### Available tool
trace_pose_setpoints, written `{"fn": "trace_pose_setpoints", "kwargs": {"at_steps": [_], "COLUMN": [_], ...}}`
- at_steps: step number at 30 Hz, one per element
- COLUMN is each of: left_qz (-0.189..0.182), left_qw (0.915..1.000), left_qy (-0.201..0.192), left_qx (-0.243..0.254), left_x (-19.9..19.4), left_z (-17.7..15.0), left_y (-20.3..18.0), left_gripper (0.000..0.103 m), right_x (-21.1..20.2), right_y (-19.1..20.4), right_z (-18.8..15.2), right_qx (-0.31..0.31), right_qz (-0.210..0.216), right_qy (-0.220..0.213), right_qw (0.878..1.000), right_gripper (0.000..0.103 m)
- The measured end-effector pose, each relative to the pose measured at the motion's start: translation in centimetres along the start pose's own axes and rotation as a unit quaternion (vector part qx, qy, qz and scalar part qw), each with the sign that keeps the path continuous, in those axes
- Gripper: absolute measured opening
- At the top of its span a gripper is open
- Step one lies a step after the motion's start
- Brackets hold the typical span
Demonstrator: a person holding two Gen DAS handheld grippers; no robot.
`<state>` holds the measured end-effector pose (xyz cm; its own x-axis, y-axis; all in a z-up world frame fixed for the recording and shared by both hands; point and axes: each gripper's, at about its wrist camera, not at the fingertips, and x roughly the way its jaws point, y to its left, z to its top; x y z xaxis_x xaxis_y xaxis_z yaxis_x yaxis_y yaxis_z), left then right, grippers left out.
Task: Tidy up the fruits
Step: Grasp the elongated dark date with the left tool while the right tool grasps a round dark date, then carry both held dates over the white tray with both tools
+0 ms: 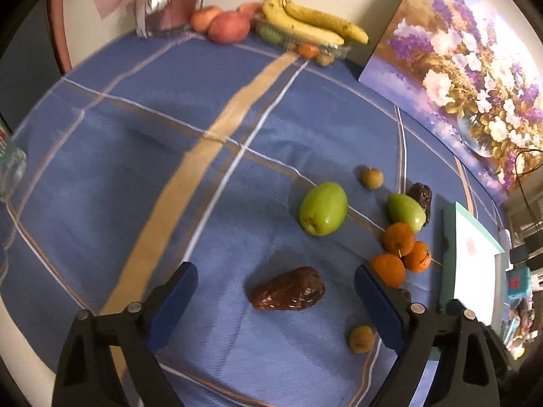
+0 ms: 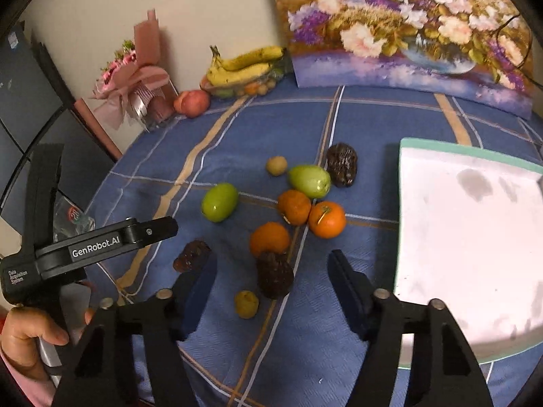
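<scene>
I see the blue checked tablecloth [image 2: 373, 129] first. On its right lies a white tray [image 2: 468, 237] with a green rim, nothing in it. At the back, a clear plastic punnet [image 1: 334, 51] holds small fruit, with bananas [image 1: 312, 22] resting on top. Loose fruit lies mid-table: green ones, three oranges [image 2: 295, 206], dates. My left gripper [image 1: 275, 279] stands wide open around a brown date [image 1: 287, 289], not touching. My right gripper [image 2: 271, 264] is open around a darker date [image 2: 274, 274].
</scene>
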<state>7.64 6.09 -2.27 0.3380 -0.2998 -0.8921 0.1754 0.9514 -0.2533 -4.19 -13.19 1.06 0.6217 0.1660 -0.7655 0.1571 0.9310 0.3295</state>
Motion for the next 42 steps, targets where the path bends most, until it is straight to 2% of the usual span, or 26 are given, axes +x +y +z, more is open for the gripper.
{"fn": "trace_pose_setpoints", "kwargs": {"at_steps": [2, 4, 6, 9, 13, 17, 20, 22, 27, 36, 42], "left_qz": [-0.005, -0.006, -0.004, -0.005, -0.002, 0.001, 0.008, 0.013, 0.011, 0.005, -0.008], "left_qw": [0.9999, 0.9997, 0.9994, 0.9988, 0.9983, 0.9979, 0.9976, 0.9975, 0.9980, 0.9997, 0.9994], "left_qy": [0.011, 0.024, 0.034, 0.046, 0.058, 0.064, 0.069, 0.070, 0.063, 0.019, -0.013], "left_qx": [-0.005, -0.007, -0.009, -0.012, -0.007, -0.006, -0.003, 0.000, 0.003, 0.012, 0.031], "left_x": [0.6, 1.3, 1.9, 2.5, 3.1, 3.4, 3.7, 3.8, 3.5, 0.4, -1.6], "left_z": [0.0, -0.2, -0.3, -0.5, -0.6, -0.7, -0.9, -1.0, -1.0, -0.7, -0.6], "left_y": [-0.2, -0.4, -0.4, -0.6, -1.0, -1.3, -1.5, -1.6, -1.7, -2.3, -4.3], "left_gripper": [0.094, 0.085, 0.085, 0.083, 0.073, 0.072, 0.062, 0.060, 0.060, 0.059, 0.059], "right_x": [0.9, 1.8, 2.4, 3.4, 4.5, 5.3, 5.3, 5.3, 5.6, 3.6, 1.6], "right_y": [0.1, 0.1, 0.2, 0.3, 0.3, 0.2, 0.2, 0.1, 0.0, -0.3, -1.2], "right_z": [0.0, -0.2, -0.4, -0.6, -0.8, -1.0, -1.1, -1.1, -1.1, -0.7, -0.2], "right_qx": [-0.001, -0.003, -0.003, -0.008, -0.008, -0.007, -0.007, -0.007, -0.003, -0.001, 0.008], "right_qz": [-0.002, -0.003, -0.001, -0.004, -0.006, -0.008, -0.008, -0.008, -0.006, -0.001, -0.004], "right_qy": [0.014, 0.026, 0.036, 0.049, 0.063, 0.071, 0.073, 0.074, 0.076, 0.052, 0.026], "right_qw": [1.000, 1.000, 0.999, 0.999, 0.998, 0.997, 0.997, 0.997, 0.997, 0.999, 1.000], "right_gripper": [0.059, 0.058, 0.050, 0.048, 0.045, 0.044, 0.043, 0.043, 0.035, 0.035, 0.035]}}
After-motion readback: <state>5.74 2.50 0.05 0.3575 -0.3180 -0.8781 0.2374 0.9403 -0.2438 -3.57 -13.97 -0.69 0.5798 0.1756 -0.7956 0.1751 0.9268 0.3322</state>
